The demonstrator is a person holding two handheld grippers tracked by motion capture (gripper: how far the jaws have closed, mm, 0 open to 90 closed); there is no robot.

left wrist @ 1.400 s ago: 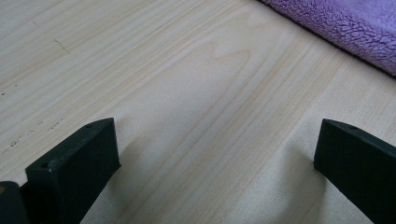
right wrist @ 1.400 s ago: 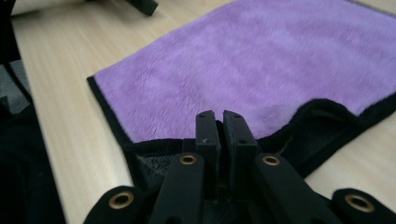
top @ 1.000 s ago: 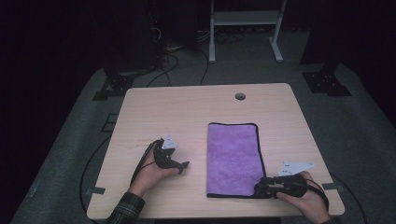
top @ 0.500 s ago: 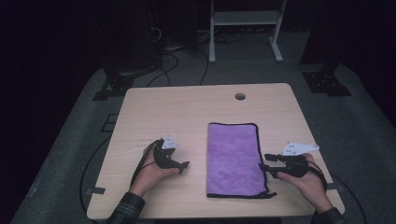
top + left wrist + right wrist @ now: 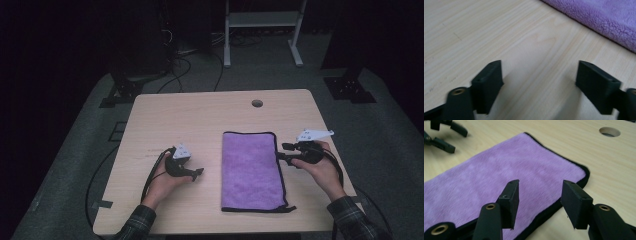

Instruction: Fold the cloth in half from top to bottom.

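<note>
A purple towel [image 5: 250,170] with a black hem lies folded flat on the wooden table [image 5: 200,120], right of centre. My left gripper [image 5: 196,173] rests on the table left of the towel and points at it. It is open and its jaws have just been closing, with bare wood between them [image 5: 539,82]; the towel's edge [image 5: 604,20] lies ahead. My right gripper [image 5: 282,151] hovers at the towel's right edge, open, its jaws having just been opening. Nothing is between them [image 5: 540,202], and the towel [image 5: 511,170] spreads below.
A round cable hole [image 5: 257,103] sits in the table behind the towel, also near the right gripper view's top [image 5: 609,131]. The left gripper [image 5: 460,142] shows at that view's top left. Dark floor, cables and a rack's legs [image 5: 260,30] surround the table.
My right gripper has moved from the towel's near right corner, away from the person along the right edge, and risen slightly. The left hand has stayed put.
</note>
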